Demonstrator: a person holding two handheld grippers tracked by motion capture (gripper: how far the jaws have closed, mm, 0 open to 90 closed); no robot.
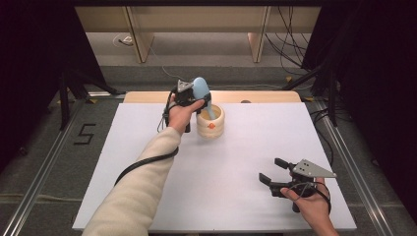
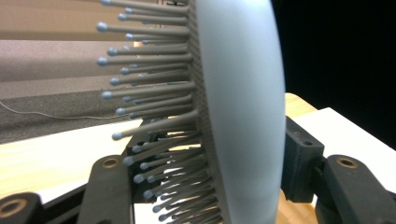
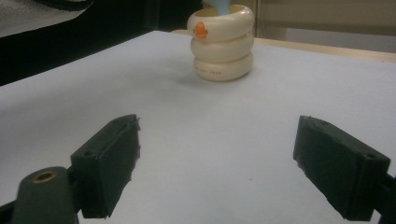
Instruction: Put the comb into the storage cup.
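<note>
High view, left gripper [image 1: 202,101]: near the far edge of the white table [image 1: 236,162], left of centre, directly at the cream holder [image 1: 210,121].
High view, hairbrush [image 1: 200,88]: pale blue, head upright above the holder, handle down inside it.
High view, holder: ribbed cream cup with an orange mark on its front, standing on the table.
High view, right gripper [image 1: 272,169]: near the table's near right corner, jaws spread, nothing between them.
Left gripper view, hairbrush [image 2: 243,112]: head stands between the two black jaws, bristles [image 2: 149,112] pointing to the left jaw, smooth back close to the right pad. Jaws slightly parted; whether the pads press on the head cannot be told.
Right gripper view, right gripper [image 3: 217,168]: jaws wide apart over bare table, holding nothing.
Right gripper view, holder [image 3: 222,42]: towards the far edge, well apart from the jaws, blue handle [image 3: 218,5] entering its mouth.
</note>
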